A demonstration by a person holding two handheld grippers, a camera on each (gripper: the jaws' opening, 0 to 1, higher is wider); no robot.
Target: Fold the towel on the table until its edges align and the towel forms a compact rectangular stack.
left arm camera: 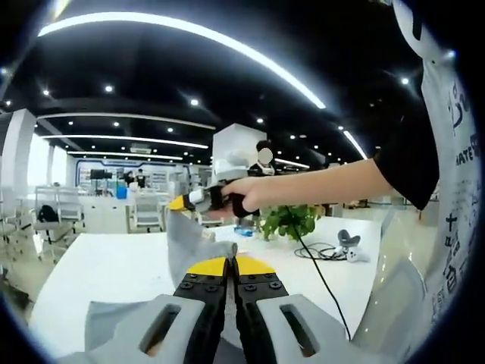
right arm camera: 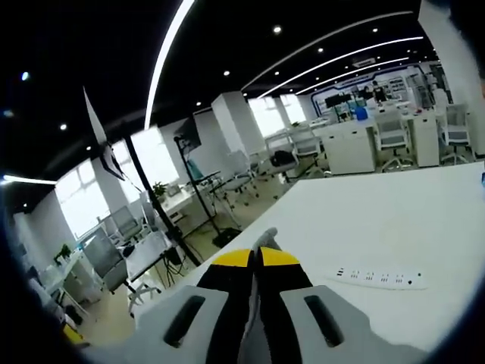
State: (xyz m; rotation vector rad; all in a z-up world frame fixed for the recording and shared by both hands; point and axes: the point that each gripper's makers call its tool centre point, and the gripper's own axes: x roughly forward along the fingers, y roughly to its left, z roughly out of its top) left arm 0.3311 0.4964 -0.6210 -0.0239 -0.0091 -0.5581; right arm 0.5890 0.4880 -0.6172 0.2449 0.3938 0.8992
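Smooth white table; both grippers pinch soft grey towel corners, lifted

- left claw jaws closed, pinching grey towel edge
- towel lifted off white worktop, hanging between both claws
- right claw holds far corner, person's hand on it
- potted plant, cable behind

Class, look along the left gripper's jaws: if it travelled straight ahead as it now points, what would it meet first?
The left gripper is shut on the grey towel, which rises just ahead of its tips. Beyond that fold, the line seems to lead to the person's hand and the right gripper holding the towel up, though depth is unclear.
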